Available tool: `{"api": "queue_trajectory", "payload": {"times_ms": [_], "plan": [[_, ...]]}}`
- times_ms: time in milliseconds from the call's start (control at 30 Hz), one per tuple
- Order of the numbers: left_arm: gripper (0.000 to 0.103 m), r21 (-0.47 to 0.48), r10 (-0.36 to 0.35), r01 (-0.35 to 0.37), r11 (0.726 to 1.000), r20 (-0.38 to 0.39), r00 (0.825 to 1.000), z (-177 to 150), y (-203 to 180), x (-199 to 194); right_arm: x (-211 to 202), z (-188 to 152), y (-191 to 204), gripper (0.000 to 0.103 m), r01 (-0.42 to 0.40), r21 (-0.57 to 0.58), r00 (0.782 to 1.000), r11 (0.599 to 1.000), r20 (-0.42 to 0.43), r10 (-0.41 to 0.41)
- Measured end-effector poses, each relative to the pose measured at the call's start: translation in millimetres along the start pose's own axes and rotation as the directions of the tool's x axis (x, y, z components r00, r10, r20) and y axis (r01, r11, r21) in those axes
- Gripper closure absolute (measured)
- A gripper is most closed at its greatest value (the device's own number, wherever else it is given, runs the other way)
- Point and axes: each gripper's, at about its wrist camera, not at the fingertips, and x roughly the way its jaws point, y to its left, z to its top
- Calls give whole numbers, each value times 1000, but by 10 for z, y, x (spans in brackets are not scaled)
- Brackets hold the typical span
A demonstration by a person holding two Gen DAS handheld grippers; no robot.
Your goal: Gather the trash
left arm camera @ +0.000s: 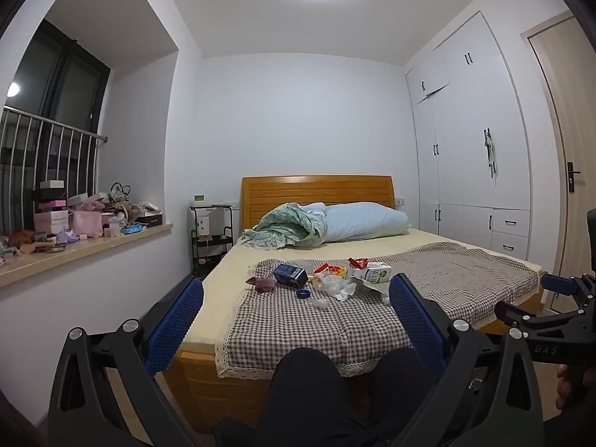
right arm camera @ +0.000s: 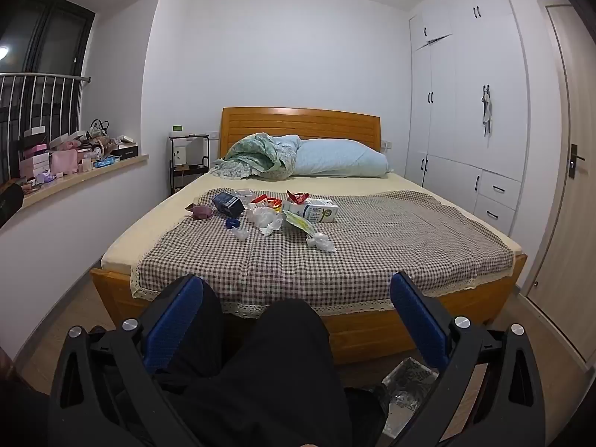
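Both your grippers are spread wide and empty: left gripper (left arm camera: 296,320), right gripper (right arm camera: 296,316). The trash pile (right arm camera: 268,212) sits on the checked cloth (right arm camera: 372,246), toward its headboard-side left end, well ahead of both. The milk carton (right arm camera: 316,211), at the pile's right edge, lies flat, long axis across the cloth. Right looks slightly nearer.

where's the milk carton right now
In both views the milk carton lies on its side on the checked cloth, at the right end of the trash pile, just right of the red wrapper.
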Motion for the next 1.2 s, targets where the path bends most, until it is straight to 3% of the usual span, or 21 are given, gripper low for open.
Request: {"api": "queue_trajectory", "payload": {"times_ms": [1200], "plan": [[6, 13, 12, -12, 1000, -8, 1000, 23, -36, -23, 10, -21, -16, 6, 13, -5, 1000, 1000, 2, -13]]}}
